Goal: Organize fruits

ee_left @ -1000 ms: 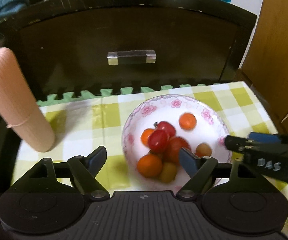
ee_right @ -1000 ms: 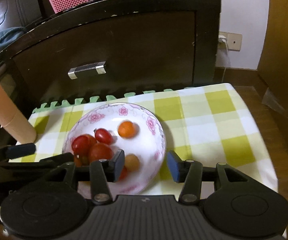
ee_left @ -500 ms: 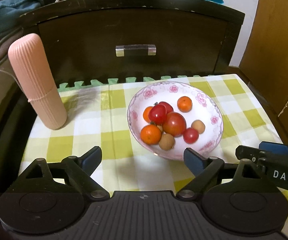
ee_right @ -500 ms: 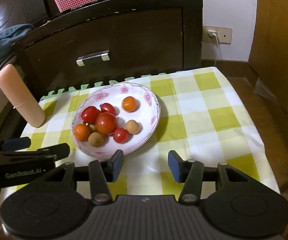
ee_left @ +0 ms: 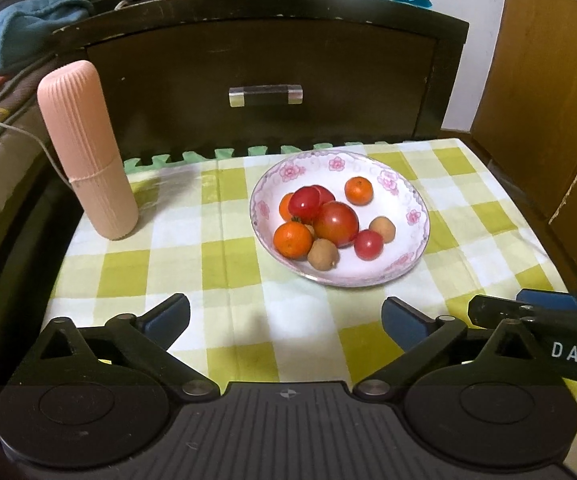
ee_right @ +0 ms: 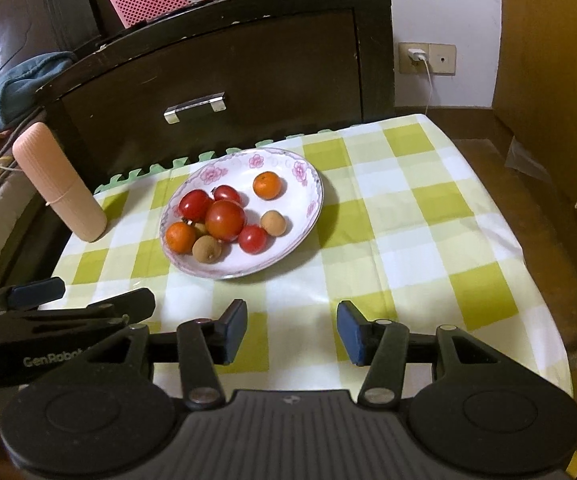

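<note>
Both claws [ee_left: 284, 318] [ee_right: 291, 326] gape near the fruit bowl [ee_left: 416, 200], apart from it.

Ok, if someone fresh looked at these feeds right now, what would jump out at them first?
Probably the flowered bowl in the middle of the green-checked cloth, heaped with red tomatoes, small oranges and brown fruits. Next, the tall pink ribbed case standing upright at the cloth's far left corner. Both grippers, left and right, hang open and empty short of the bowl.
</note>
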The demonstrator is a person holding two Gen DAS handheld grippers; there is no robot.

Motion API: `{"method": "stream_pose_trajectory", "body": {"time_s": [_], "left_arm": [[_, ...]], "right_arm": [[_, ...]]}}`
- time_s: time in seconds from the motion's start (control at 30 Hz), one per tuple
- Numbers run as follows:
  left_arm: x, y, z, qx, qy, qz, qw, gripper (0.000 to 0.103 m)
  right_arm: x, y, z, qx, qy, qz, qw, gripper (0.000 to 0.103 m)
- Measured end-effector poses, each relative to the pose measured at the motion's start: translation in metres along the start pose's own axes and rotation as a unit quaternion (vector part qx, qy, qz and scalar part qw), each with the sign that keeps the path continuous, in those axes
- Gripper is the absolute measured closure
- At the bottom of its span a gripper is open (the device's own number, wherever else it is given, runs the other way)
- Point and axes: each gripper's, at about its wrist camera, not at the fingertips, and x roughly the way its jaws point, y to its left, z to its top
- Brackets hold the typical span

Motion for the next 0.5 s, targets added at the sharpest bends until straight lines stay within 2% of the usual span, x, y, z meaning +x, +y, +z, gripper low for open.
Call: {"method": "stream_pose_trajectory", "body": {"time_s": [0.3,0.5], "left_arm": [[-0.011,0.001,-0.014,-0.001,0.006,0.013,0.9999,0.000],[-0.019,0.001,-0.021,-0.005,0.009,0.007,0.9999,0.000]], "right_arm": [[-0.013,0.005,-0.019,0.001,0.006,0.004,1.000,0.055],[-0.020,0.007,-0.028,0.002,0.006,0.004,1.000,0.055]]}}
